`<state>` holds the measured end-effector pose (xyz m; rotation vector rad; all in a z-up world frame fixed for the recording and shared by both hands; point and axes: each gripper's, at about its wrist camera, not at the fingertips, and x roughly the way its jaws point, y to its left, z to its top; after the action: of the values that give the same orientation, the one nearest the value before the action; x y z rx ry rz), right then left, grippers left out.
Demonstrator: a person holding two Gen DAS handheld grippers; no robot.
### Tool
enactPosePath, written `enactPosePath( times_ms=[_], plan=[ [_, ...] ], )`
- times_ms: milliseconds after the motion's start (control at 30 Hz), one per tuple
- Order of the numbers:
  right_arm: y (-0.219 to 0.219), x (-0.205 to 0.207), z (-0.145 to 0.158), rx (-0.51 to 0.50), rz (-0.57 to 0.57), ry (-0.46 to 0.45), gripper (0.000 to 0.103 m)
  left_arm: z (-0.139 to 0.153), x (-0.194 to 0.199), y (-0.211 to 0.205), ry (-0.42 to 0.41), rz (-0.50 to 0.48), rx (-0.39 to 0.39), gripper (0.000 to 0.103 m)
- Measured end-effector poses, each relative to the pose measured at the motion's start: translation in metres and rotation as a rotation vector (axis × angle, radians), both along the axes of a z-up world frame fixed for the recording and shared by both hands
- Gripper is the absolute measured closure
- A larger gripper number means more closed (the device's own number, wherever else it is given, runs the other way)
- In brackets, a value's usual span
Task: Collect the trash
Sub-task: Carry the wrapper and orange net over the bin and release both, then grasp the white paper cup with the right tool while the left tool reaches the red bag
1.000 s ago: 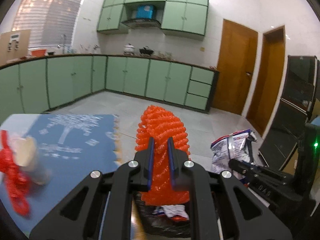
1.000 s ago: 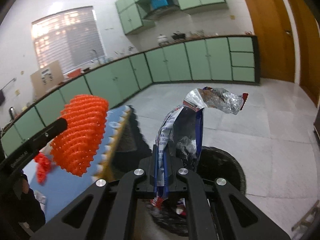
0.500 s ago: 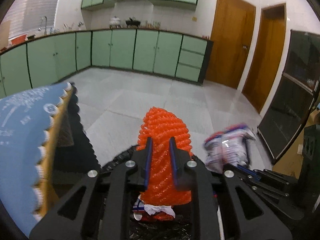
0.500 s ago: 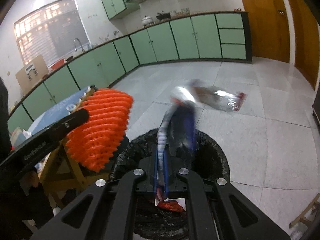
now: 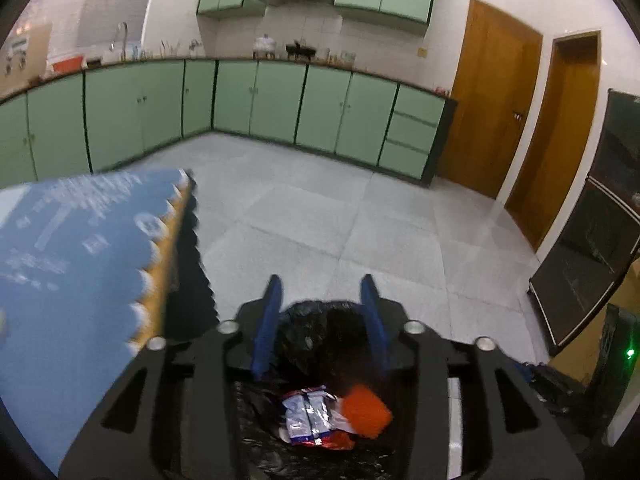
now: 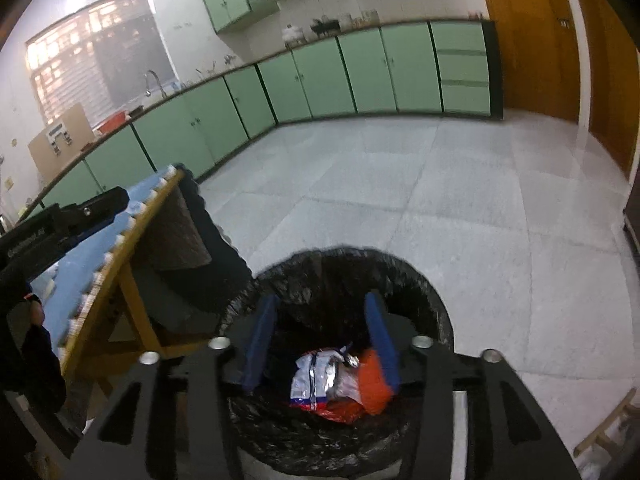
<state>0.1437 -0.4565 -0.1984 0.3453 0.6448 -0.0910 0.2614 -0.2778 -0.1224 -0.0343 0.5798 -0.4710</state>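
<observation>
Left wrist view: left claw (image 5: pixel 322 320) spread wide, nothing between its blue pads (image 5: pixel 266 320). It hangs above the bin (image 5: pixel 320 332), whose black liner shows between and below the fingers. Down in the bin, below the claw, lie an orange net (image 5: pixel 366 410) and a silver-and-blue wrapper (image 5: pixel 308 414), touching each other, net on the right. Some red trash shows under the wrapper; too small to tell what it is. To the claw's left, just beside the bin, is the table (image 5: pixel 72 264) with its blue scalloped cloth. Ahead of the claw are grey floor tiles (image 5: pixel 360 220) and green cabinets (image 5: pixel 280 104). Right wrist view: right claw (image 6: pixel 322 340) also wide apart and gripping nothing, above the bin (image 6: pixel 416 276). Wrapper (image 6: pixel 320 376) and net (image 6: pixel 374 384) sit inside on the liner, between and just below the blue pads (image 6: pixel 260 344), net nearer the right finger. Table (image 6: pixel 120 272) stands to the claw's left, its wooden frame close to the bin rim. The left claw (image 6: pixel 80 216) pokes in from the far left over the table edge; its opening cannot be told from this side.
</observation>
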Motion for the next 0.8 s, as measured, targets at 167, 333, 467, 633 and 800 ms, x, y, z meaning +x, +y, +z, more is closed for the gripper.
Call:
enactPosePath(
  times_ms=[167,333,467,633,800],
  plan=[
    [0.044,-0.019,0.054,-0.073,0.025,-0.094,0.016,0.039,-0.032,0.058,-0.061,0.027,-0.03,0.045],
    [0.107,-0.029,0.101,-0.112,0.071,-0.179,0.006,0.063,-0.054,0.136,-0.092,0.097,-0.005,0.036],
    [0.156,-0.024,0.122,-0.096,0.14,-0.204,0.006,0.075,-0.07,0.21,-0.12,0.203,0.037,0.032],
    [0.232,-0.003,0.128,-0.088,0.237,-0.186,0.006,0.074,-0.075,0.291,-0.12,0.35,0.12,0.031],
    [0.302,0.024,0.118,-0.1,0.3,-0.156,0.006,0.065,-0.073,0.347,-0.102,0.452,0.181,0.031]
  ],
)
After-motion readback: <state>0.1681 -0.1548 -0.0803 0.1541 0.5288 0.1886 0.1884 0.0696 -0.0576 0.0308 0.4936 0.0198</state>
